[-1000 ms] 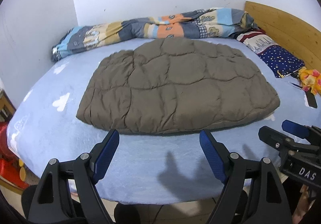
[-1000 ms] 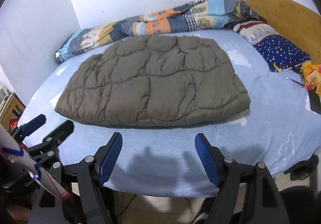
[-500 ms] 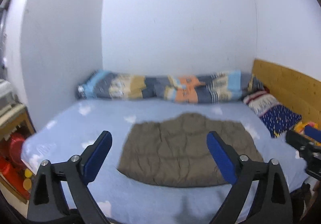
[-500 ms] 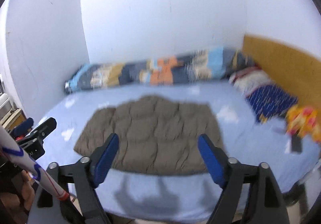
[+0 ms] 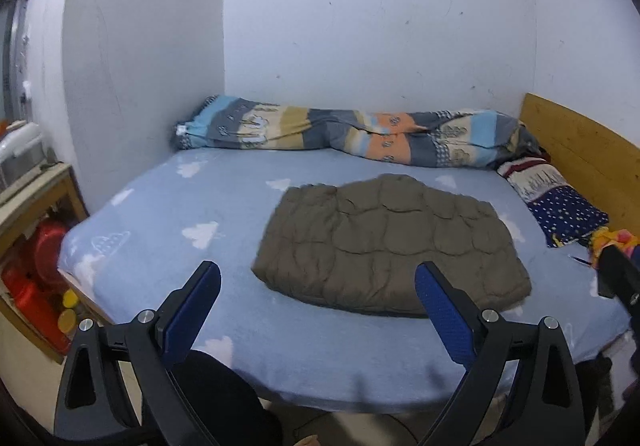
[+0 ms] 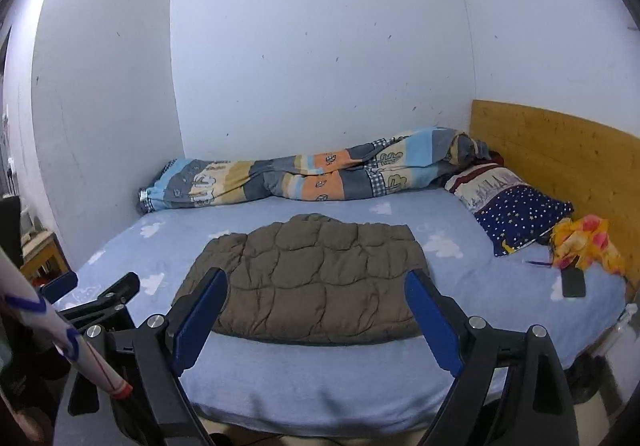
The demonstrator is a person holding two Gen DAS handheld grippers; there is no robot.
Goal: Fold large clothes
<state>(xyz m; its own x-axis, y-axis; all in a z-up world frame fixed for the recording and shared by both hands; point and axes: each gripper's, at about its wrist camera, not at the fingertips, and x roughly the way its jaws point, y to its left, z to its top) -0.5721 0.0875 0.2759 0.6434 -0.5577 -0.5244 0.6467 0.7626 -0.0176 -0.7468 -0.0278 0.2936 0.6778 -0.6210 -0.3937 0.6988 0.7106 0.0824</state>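
The brown quilted jacket (image 5: 390, 244) is lying folded into a compact, rounded bundle on the blue cloud-print bed (image 5: 168, 214), roughly at its middle, with the rolled patchwork duvet (image 5: 352, 138) behind it against the wall and the starry pillow (image 6: 520, 212) off to its right by the wooden headboard (image 6: 560, 162). Judging from this, the folding is looking close to done, and the main risk is that the puffy padding is pushing back: the top layer could be springing up or sliding off toward the jacket's near edge, since nothing is pressing it down. A further fold would also be risky, as a thick bundle tends to slip out of a narrow pinch and drag the layers crooked. The phone (image 6: 573, 282) and the bright cloth (image 6: 588, 242) to the right of the jacket are lying well apart from it, so they are posing little danger. The left tool (image 5: 318, 308) is standing released and wide, hovering in front of the jacket's near edge and touching nothing. The right tool (image 6: 316, 316) is opening, its jaws nearly at full spread, with nothing between them and no contact with the jacket.
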